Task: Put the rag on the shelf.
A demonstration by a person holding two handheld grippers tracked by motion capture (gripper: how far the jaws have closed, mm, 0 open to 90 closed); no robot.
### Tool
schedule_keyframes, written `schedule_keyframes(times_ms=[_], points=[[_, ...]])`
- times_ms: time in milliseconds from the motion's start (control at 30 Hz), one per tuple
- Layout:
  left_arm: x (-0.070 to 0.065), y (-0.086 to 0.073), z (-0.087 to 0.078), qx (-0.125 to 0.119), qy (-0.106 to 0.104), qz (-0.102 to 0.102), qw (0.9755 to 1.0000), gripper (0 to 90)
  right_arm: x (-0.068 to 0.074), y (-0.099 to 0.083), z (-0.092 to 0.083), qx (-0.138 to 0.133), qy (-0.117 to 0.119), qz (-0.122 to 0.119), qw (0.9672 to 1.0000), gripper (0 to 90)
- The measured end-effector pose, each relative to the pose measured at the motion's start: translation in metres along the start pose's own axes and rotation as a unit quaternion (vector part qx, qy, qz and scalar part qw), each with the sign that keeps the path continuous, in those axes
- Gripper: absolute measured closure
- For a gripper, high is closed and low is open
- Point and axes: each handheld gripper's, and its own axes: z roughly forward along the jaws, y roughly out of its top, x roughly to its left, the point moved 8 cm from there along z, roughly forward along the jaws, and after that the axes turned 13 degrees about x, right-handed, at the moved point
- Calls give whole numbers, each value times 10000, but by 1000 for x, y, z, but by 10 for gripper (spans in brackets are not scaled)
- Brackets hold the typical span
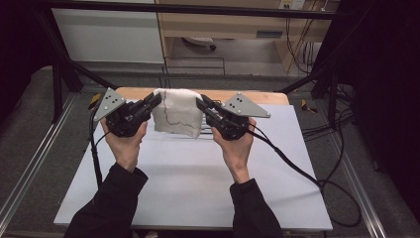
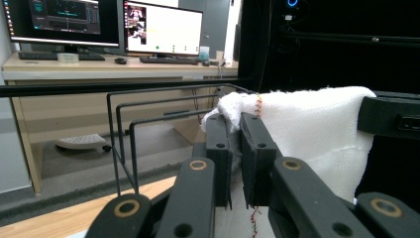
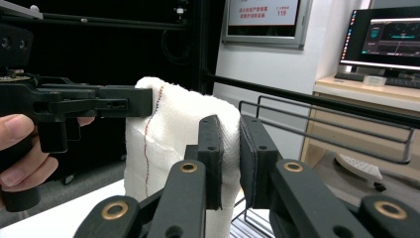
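Left claw (image 1: 154, 100) and right claw (image 1: 202, 104) each pinching a top corner of the cloth (image 1: 177, 113), hanging between them over the rack (image 2: 148, 124); likely draping it; next, lowering evenly.

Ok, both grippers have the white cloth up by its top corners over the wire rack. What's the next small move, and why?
Probably carry the white cloth forward and lower it so it drapes over the wire rack. The left gripper and right gripper each pinch a top corner, the cloth hangs free between them, and the rack's bars stand just behind.
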Motion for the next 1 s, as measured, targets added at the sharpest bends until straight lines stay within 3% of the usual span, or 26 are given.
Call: schedule_keyframes(times_ms=[433, 1000], points=[[-7, 25, 10, -130, 13, 83, 9999, 835, -16, 19, -7, -124, -187, -47, 9997, 809], [0, 55, 19, -285, 108, 33, 9995, 835, -31, 45, -1, -253, -346, -58, 9991, 810]])
